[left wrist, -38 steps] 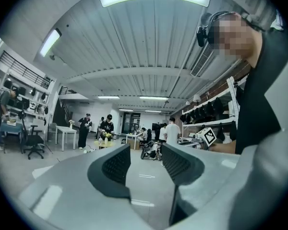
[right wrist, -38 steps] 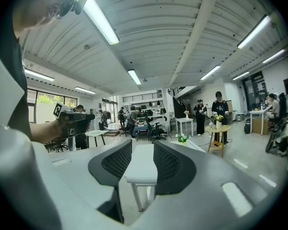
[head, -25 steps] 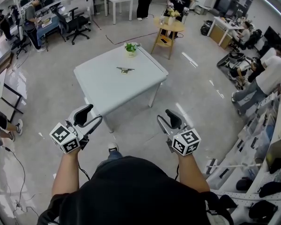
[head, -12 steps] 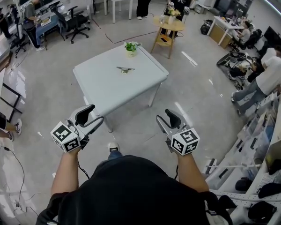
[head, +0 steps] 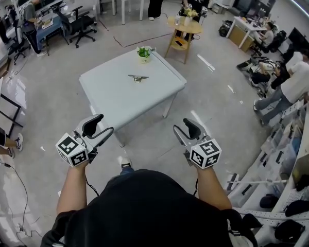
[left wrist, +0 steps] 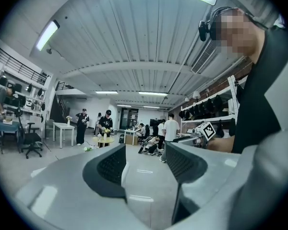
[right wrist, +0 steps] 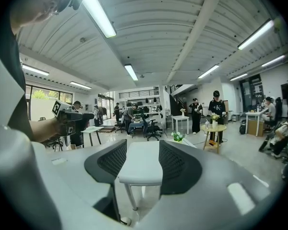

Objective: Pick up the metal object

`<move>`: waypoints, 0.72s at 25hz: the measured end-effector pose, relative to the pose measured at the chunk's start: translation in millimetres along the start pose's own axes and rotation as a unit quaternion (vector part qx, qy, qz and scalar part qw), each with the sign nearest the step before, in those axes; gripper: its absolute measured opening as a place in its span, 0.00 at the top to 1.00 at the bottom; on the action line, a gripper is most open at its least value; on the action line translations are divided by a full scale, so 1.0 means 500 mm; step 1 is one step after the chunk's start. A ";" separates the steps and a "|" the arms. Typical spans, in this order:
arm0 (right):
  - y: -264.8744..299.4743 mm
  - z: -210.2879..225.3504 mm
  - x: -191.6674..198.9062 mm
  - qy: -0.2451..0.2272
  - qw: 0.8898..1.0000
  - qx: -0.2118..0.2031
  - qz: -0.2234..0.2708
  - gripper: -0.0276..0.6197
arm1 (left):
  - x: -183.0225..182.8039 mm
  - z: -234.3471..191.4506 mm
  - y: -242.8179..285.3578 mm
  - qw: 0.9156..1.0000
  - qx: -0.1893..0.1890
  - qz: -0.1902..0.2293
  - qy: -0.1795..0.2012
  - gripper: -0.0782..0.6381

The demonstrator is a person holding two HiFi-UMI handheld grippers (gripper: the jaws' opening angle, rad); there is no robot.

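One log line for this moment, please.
phase: before reach | left gripper: open, empty | right gripper: jaws just opened wider, empty | metal object: untouched on white table

- metal object (head: 138,77): thin, dull grey metal w/ faint glint; too small to tell more.
- desk (head: 118,99): top smooth, matt, pale grey-white; laminate or paint, can't tell. Legs white, smooth.
- left hand-held gripper (head: 102,126): grey plastic shell, smooth, soft sheen. Pads (left wrist: 110,166) black, matt, fine grid texture.
- marker cube (head: 72,151): matt white faces, black printed squares.
- floor (head: 51,102): grey, smooth, some sheen.
- round desk (head: 195,29) further back: light-brown wood, smooth top.
- person's top (head: 144,210): black cloth, matt.
- ceiling (left wrist: 149,37): pale ribbed panels, matt.
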State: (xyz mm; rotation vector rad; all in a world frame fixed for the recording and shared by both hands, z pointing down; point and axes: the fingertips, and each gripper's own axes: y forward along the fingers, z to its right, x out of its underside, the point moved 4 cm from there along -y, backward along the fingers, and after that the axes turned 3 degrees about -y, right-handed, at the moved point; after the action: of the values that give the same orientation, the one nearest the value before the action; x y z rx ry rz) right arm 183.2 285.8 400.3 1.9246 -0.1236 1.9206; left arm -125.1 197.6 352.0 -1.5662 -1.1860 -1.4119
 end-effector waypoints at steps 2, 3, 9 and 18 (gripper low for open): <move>0.017 -0.001 -0.007 0.000 1.000 0.001 -0.002 0.61 | -0.003 -0.022 0.002 1.000 0.004 0.001 0.000 0.53; 0.025 -0.002 -0.011 0.000 1.000 0.002 -0.003 0.61 | -0.004 -0.033 0.004 1.000 0.007 0.001 0.000 0.53; 0.071 0.008 -0.021 0.000 1.000 0.012 -0.009 0.60 | -0.011 -0.083 0.012 1.000 0.008 -0.009 -0.006 0.53; 0.153 0.034 -0.039 0.005 1.000 0.019 -0.010 0.59 | -0.015 -0.171 0.031 1.000 0.011 -0.019 -0.012 0.53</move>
State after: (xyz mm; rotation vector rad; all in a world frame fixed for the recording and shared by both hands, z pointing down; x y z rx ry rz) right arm 171.5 206.0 399.2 1.9321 -0.0643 1.9326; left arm -139.3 111.8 358.9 -1.5576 -1.2469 -1.4029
